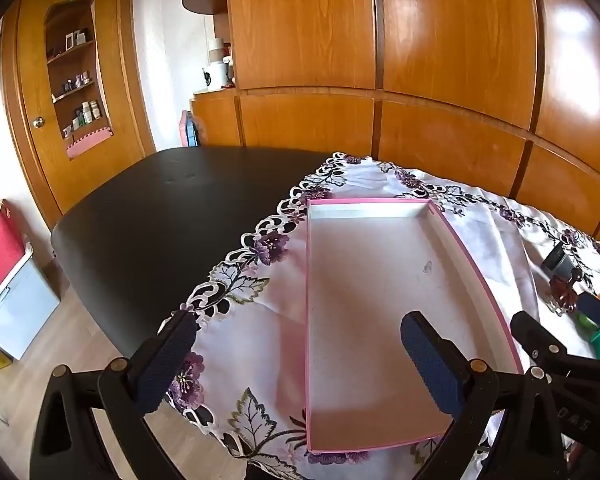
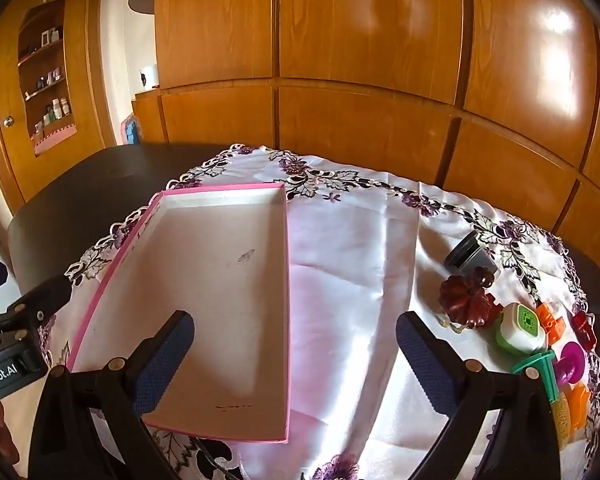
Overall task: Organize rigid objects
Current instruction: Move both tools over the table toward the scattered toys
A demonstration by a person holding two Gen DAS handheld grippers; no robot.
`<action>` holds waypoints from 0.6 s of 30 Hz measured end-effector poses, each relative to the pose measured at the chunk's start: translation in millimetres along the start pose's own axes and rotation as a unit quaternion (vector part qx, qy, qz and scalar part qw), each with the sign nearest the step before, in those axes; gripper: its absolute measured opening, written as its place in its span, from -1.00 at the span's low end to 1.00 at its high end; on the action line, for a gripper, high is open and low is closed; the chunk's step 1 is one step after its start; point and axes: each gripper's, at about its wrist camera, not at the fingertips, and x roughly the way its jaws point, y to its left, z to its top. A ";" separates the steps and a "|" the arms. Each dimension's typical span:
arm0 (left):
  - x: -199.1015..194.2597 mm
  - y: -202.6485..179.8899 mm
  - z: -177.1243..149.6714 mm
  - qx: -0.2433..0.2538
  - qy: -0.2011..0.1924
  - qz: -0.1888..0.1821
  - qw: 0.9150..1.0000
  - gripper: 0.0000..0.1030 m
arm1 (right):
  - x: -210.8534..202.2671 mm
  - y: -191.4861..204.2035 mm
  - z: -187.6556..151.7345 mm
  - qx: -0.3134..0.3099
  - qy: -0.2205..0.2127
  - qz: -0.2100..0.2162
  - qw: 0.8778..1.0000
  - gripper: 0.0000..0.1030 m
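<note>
A shallow pink-rimmed box lies empty on the floral cloth; it also shows in the right wrist view. My left gripper is open and empty, over the box's near left part. My right gripper is open and empty, above the box's right edge and the bare cloth. To the right lie small objects: a grey jar on its side, a dark red pumpkin ornament, a white-and-green cube toy, orange pieces, a magenta knob and a green-handled tool.
The white cloth with purple embroidery covers part of a black table. Wooden cabinets stand behind. The table's left edge drops to the floor, where a red-and-white bin stands. The left gripper's body shows at the right wrist view's left edge.
</note>
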 end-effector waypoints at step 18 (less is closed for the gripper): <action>5.9 -17.3 -8.4 0.026 0.020 -0.083 0.996 0.99 | -17.3 -49.0 26.9 -0.026 -0.023 -0.035 0.999 1.00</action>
